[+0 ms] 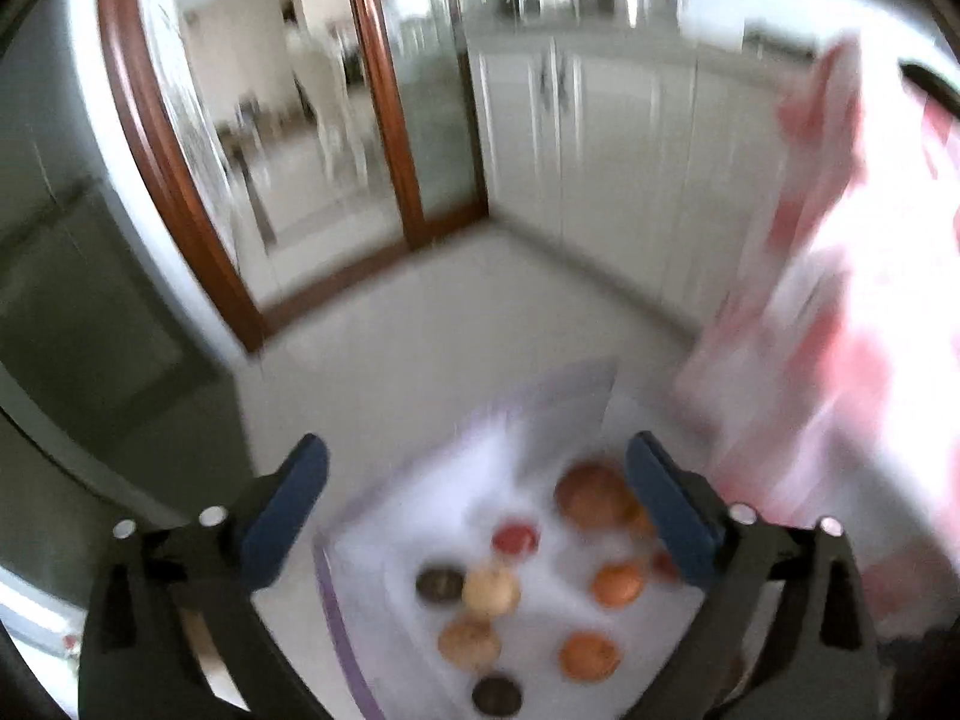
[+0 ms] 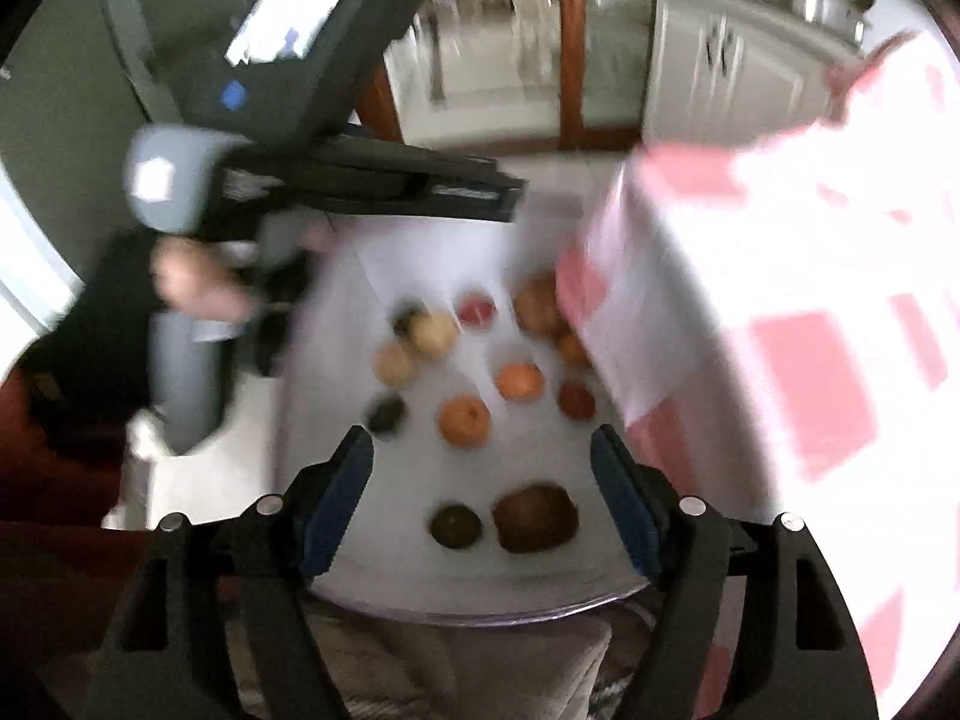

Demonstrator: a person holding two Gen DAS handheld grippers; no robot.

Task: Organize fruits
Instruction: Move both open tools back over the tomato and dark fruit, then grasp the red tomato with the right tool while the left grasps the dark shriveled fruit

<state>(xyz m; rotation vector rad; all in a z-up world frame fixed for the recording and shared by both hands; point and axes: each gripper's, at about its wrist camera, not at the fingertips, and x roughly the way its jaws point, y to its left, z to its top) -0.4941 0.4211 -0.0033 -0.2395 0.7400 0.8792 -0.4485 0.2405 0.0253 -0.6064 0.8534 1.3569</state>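
Nearest my right camera are the blue pads (image 2: 624, 507) of the right gripper (image 2: 480, 504), spread wide with nothing between them; below the gap I see the white table (image 2: 384, 570) and its rounded near edge. My left gripper (image 1: 477, 498) is likewise wide open and empty above the fruit.

Counting fruit in the right view, I get about twelve, though blur makes the tally uncertain. Three oranges: one (image 2: 463, 420) mid-table, one (image 2: 519, 381) just beyond it, and a third (image 2: 571, 349) half under the cloth. Two red fruits: (image 2: 477, 308) at the far side and (image 2: 576, 401) by the cloth edge. Two pale yellow fruits (image 2: 433, 333) and (image 2: 393, 363), close together. Three dark fruits: (image 2: 409, 317), (image 2: 387, 414) and (image 2: 455, 526), the last nearest me. Two large brownish fruits: (image 2: 535, 518) touching that near dark one, and (image 2: 537, 306) at the far side against the cloth.

A red-and-white checked cloth (image 2: 780, 300) hangs over the table's right side, covering that edge. On the left, a hand (image 2: 192, 288) grips the other gripper's handle over the table's left margin. The table's middle, between the oranges and the near pair, is bare.
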